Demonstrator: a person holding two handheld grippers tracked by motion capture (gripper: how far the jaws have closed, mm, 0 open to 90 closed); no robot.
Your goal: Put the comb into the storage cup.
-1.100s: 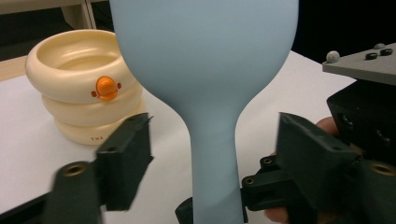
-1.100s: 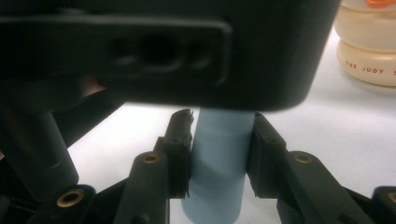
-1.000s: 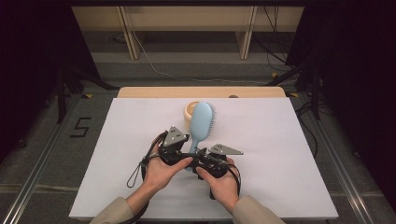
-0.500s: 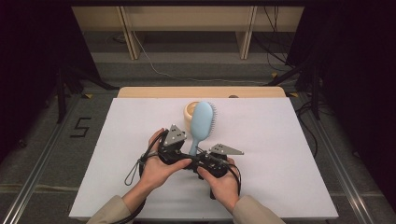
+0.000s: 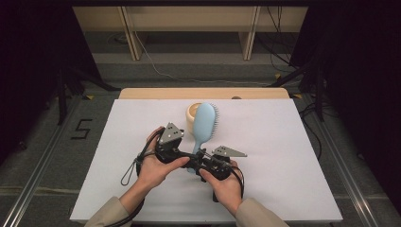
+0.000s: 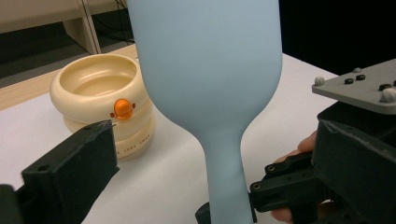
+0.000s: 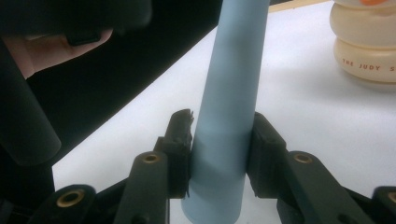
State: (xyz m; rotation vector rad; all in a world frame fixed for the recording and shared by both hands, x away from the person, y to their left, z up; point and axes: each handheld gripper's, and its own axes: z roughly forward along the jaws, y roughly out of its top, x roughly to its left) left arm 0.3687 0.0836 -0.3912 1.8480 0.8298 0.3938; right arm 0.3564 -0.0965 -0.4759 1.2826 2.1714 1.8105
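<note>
The light blue hairbrush [image 5: 204, 126] has its long axis running away from the person, head toward the far edge of the white table [image 5: 293, 156] and handle toward the near edge. In the high view its smooth back faces left and the bristles show along its right edge. Its head overlaps the near right side of the cream cup [image 5: 193, 112], which serves as the landmark here; whether the two touch cannot be told. In the left gripper view the brush stands upright just right of the cup, and the cup's small orange knob [image 6: 122, 107] faces the camera.

The right gripper [image 7: 219, 140] clamps the lower end of the handle, one black jaw pressed on each side of it. It sits in front of the cup on the person's side, slightly to its right, with the right hand [image 5: 226, 185] wrapped around it from below and the forearm coming in from the near edge.

The left gripper [image 5: 177, 152] lies in front of the cup and slightly to its left, just beside the right gripper. Its jaws have just been opening and now stand wide, off the handle, with one jaw seen at the lower left of its own view and the brush beyond it. The left hand [image 5: 156, 166] cups this gripper from below and the left, wrist angled inward toward the brush.
</note>
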